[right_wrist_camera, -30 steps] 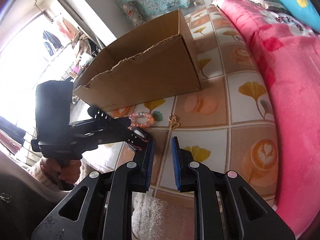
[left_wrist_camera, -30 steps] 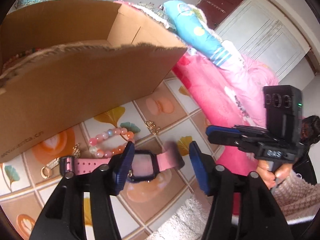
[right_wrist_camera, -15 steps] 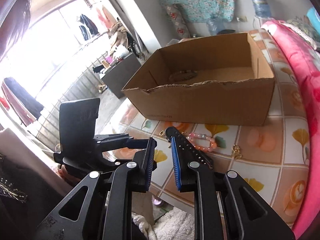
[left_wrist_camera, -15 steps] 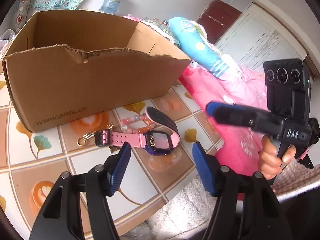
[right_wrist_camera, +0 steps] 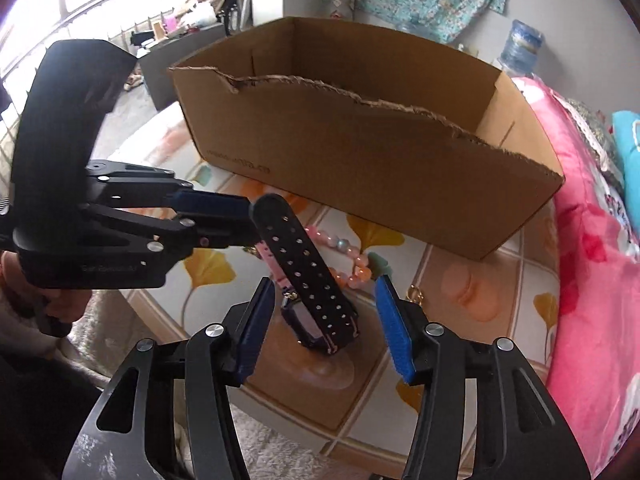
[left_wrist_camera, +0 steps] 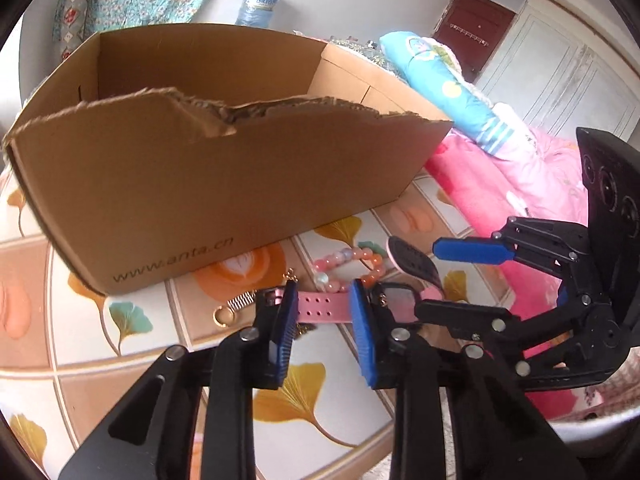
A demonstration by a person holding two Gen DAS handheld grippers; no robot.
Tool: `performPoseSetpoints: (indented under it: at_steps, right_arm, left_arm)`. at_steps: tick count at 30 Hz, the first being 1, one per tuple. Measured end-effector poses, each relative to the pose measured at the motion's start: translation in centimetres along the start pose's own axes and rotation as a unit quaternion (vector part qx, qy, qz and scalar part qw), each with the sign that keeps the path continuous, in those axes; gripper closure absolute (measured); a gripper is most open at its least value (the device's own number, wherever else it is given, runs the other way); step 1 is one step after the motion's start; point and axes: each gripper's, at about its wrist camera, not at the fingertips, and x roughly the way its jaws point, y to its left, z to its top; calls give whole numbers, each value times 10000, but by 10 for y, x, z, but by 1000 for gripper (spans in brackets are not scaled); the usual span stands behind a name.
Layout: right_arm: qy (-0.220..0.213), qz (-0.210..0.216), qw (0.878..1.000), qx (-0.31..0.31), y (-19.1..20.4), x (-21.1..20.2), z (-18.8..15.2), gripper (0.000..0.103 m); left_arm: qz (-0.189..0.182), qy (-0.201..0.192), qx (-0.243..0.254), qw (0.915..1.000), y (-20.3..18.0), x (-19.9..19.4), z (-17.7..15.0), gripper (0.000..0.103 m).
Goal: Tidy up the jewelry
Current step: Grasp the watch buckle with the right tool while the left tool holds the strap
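Sorting is barely starting: pink watch (left_wrist_camera: 332, 307), bead bracelet (left_wrist_camera: 352, 266) and spring clasp (left_wrist_camera: 234, 306) are lying lower centre, outside the cardboard box (left_wrist_camera: 208, 184). Left gripper (left_wrist_camera: 324, 320) has just been closing, its pads straddling the pink strap, contact unclear. Right gripper (right_wrist_camera: 324, 326) has just been opening, standing clear around the watch's black strap, gripping nothing.

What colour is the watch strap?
Pink outside, black inside: the plastic watch strap, best seen in the left wrist view.

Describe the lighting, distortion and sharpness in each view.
Left wrist view: even daylight, sharp, fisheye bowing the cardboard box and floor tiles, dark vignette corners. Right wrist view: window blown out at upper left, pink watch crisp, same barrel curve.
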Motion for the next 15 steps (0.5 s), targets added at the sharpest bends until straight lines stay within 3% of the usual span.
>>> performPoseSetpoints:
  at_steps: [5, 9, 12, 15]
  right_arm:
    - [-36, 57, 9919, 1269, -42, -8, -20, 64]
    - [-162, 128, 9774, 2105, -71, -24, -44, 59]
    - [-587, 30, 9702, 2352, -83, -46, -51, 57]
    - [-1338, -35, 9659, 2214, -84, -77, -45, 57]
  left_arm:
    - [265, 156, 279, 9991, -5, 12, -1, 79]
    - [373, 269, 278, 9986, -2, 17, -3, 80]
    - [491, 286, 341, 9978, -3, 19, -4, 80]
    - [609, 300, 385, 9970, -2, 21, -5, 80]
